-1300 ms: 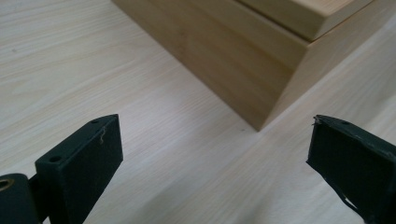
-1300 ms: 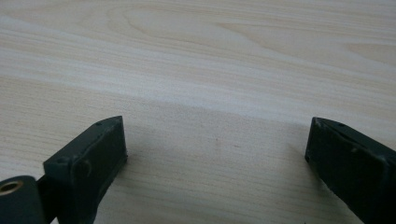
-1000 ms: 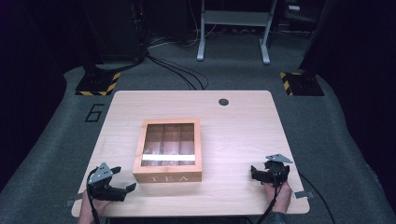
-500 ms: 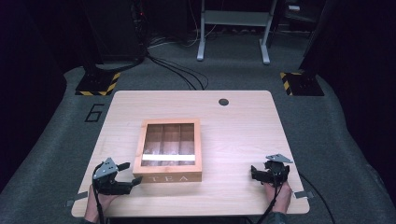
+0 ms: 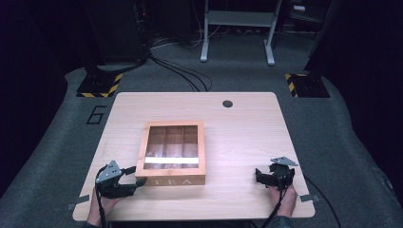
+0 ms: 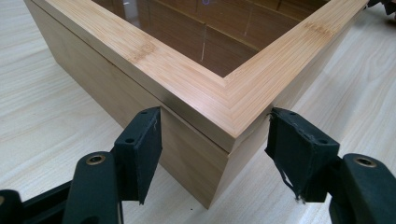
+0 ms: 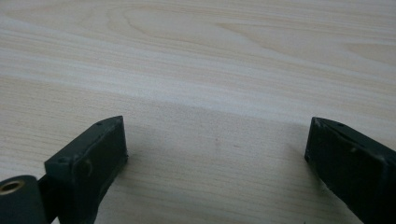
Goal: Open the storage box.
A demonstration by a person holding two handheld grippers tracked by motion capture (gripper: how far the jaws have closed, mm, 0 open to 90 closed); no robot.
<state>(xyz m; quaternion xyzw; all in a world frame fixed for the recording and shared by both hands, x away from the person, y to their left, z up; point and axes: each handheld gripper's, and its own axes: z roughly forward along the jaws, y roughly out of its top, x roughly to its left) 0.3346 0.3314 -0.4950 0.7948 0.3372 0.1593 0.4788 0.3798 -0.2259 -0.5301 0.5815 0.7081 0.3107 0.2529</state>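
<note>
The tea box (image 5: 172,153) sits near the middle of the wooden table (image 5: 247,137) in the high view, its glass-paned lid down and the word TEA on the front wall facing the person. The left gripper (image 5: 134,177) has come up to the box's near left corner, and the right gripper (image 5: 257,175) rests on the bare tabletop well apart from the box, probably parked until it is needed.

In the left gripper view, the tea box (image 6: 196,88) corner points straight into the gap between the two black jaws. The left gripper (image 6: 214,140) has just been closing its jaws around that corner; the pads look to be at the two side walls just below the lid's seam, though whether they press yet I cannot tell. Straddling the corner this way would likely steady the box, or get a purchase near the lid's edge to lift it.

In the right gripper view, the right gripper (image 7: 215,140) holds its jaws wide apart with nothing between them but the pale wood of the table (image 7: 201,60).
</note>
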